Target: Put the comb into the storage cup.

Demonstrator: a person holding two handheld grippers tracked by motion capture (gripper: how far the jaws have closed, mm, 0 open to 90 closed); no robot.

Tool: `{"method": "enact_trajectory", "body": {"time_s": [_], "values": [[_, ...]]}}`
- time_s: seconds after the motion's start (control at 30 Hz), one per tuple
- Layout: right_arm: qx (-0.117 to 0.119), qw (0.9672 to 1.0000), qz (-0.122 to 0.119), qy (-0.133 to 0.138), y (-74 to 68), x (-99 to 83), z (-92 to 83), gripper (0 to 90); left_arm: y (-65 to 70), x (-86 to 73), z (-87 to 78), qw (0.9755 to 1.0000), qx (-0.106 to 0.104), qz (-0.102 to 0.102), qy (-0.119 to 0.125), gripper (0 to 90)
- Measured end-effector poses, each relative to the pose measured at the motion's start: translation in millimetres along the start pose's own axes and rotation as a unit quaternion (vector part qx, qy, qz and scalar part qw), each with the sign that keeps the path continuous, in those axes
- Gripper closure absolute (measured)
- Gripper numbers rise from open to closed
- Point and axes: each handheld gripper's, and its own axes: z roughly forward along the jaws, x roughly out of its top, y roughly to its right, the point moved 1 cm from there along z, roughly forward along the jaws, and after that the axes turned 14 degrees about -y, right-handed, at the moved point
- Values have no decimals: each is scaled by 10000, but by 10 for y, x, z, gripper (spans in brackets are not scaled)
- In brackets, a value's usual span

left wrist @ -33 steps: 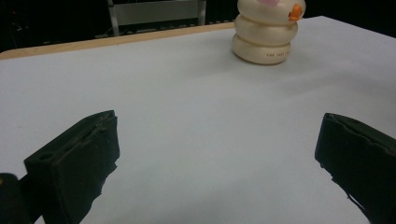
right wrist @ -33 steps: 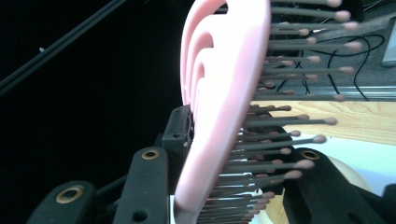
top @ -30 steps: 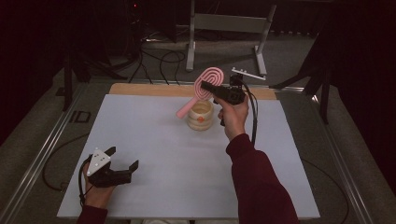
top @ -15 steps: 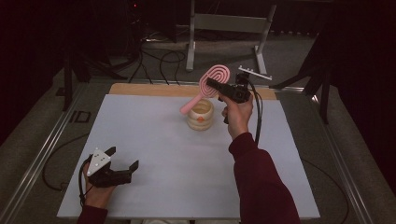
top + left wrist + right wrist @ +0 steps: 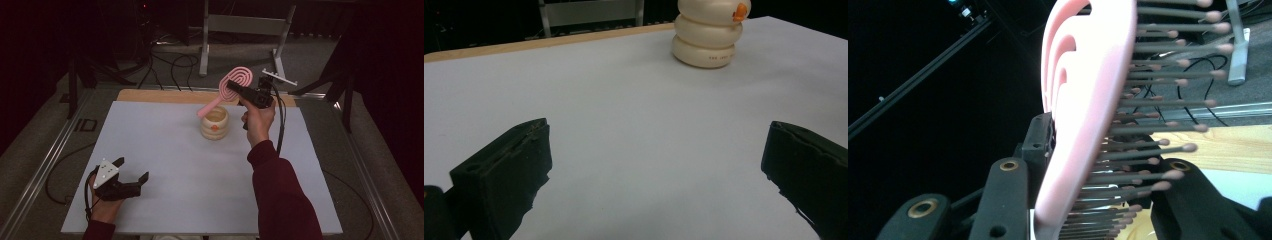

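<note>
**Pink brush lifted clear of the cream holder**

Since the earlier frames the right gripper [image 5: 239, 90] has carried the pink hairbrush [image 5: 234, 85] higher and a little to the right, so the handle tip has come up out of the cream ringed holder [image 5: 215, 123]; the left gripper [image 5: 131, 172] has stayed put.

In the high view the right gripper is clenched on the brush head, with the handle slanting down and left from it to end just above the holder's mouth. The holder stands below and left of that gripper. The left gripper rests low on the worktop [image 5: 165, 150], well apart from both, jaws spread and holding nothing.

The left gripper view looks along its two parted black jaws across bare white surface to the holder [image 5: 708, 37], and shows an orange spot on its upper ring.

The right gripper view shows the brush [image 5: 1088, 120] edge-on between the jaws, its bristles with rounded tips pointing right.

The worktop is a white sheet over a wooden board, its far edge showing. Beyond it lie a dark floor, cables and a grey metal stand [image 5: 245, 25].
</note>
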Motion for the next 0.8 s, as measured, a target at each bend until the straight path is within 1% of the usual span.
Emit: {"method": "enact_trajectory", "body": {"time_s": [0.07, 0.1, 0.2, 0.3, 0.47, 0.53, 0.67, 0.8], "values": [[9, 10000, -1, -4, 9, 2, -3, 635, -1, 0, -1, 10000, 3, 7, 0, 7], [-54, 10000, -22, 4, 22, 3, -12, 635, -1, 0, -1, 10000, 4, 5, -1, 7], [-82, 10000, -37, 16, 40, 6, -24, 635, 0, 1, -3, 10000, 4, 12, 3, 7], [-123, 9999, 10, 84, 70, 18, -54, 635, 0, 1, -5, 10000, 7, 9, 5, 7], [-166, 9998, -49, 128, 103, 28, -75, 635, -2, 1, -8, 10000, 8, 7, 12, 7], [-194, 9997, 2, 153, 125, 32, -90, 635, 1, 2, -8, 10000, 3, 11, 14, 7], [-233, 9995, 21, 192, 142, 36, -102, 635, 3, 2, -9, 10000, 3, 12, 17, 7], [-291, 9994, -53, 193, 156, 32, -101, 635, 4, 2, -11, 10000, 4, 5, 21, 7]]}}
